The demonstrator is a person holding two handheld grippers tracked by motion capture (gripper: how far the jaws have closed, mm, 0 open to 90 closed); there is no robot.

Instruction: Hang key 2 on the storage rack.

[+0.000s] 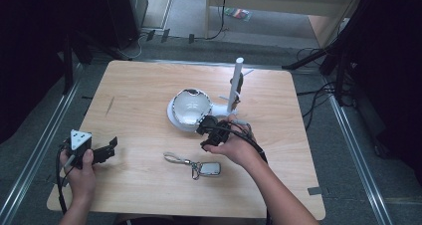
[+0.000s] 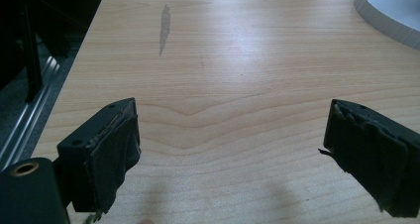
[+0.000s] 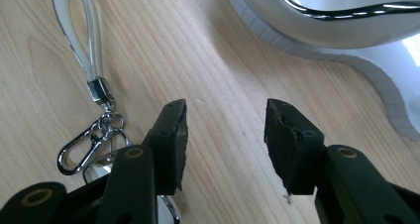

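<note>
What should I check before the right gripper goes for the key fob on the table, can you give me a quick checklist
1. Right gripper jaws apart with nothing between them: ok.
2. Key fob lying free on the table, with its strap stretched out beside it: ok.
3. Right gripper lined up over the fob: not ok; in the right gripper view the clip sits left of the jaws, not between them.
4. Room beside the white stand: cannot tell; its base edge lies close to the right jaw.
5. Left gripper open, resting away from the fob: ok.
</note>
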